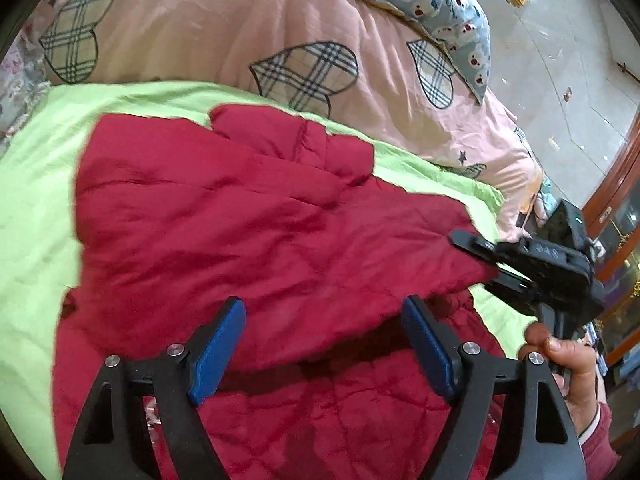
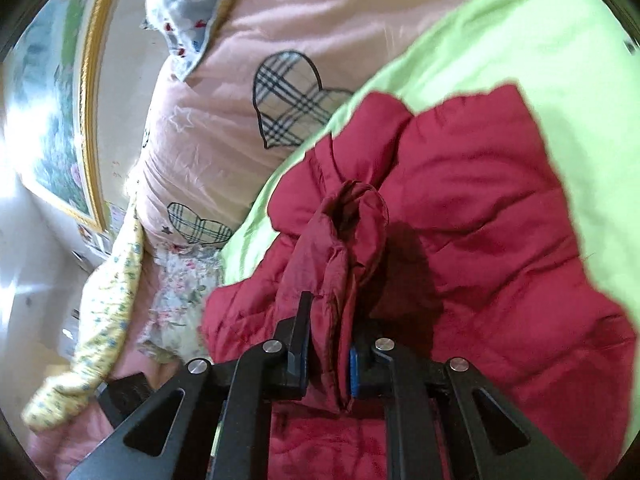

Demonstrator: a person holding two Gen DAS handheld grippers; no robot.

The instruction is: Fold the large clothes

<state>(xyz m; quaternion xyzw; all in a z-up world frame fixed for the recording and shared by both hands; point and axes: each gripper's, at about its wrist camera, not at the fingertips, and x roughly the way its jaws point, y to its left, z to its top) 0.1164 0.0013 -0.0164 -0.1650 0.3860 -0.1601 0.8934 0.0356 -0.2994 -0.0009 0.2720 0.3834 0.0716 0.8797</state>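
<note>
A red quilted jacket [image 1: 240, 220] lies spread on a lime green sheet [image 1: 32, 200]. My left gripper [image 1: 324, 308] hovers just over its near part, open, with the blue pads [image 1: 218, 352] wide apart and no cloth pinched between them. My right gripper [image 1: 494, 266] comes in from the right and clamps the jacket's right edge, with a hand [image 1: 568, 364] on its handle. In the right wrist view the right gripper [image 2: 330, 320] is shut on a bunched fold of the jacket [image 2: 480, 220], which rises between its fingers.
The green sheet [image 2: 520, 40] lies over a pink quilt [image 1: 240, 20] printed with plaid hearts. A blue patterned pillow [image 1: 440, 8] sits at the far side. Floral bedding [image 2: 176, 292] hangs at the bed's edge. A gold-framed picture [image 2: 52, 120] and a wooden cabinet [image 1: 616, 200] stand beyond the bed.
</note>
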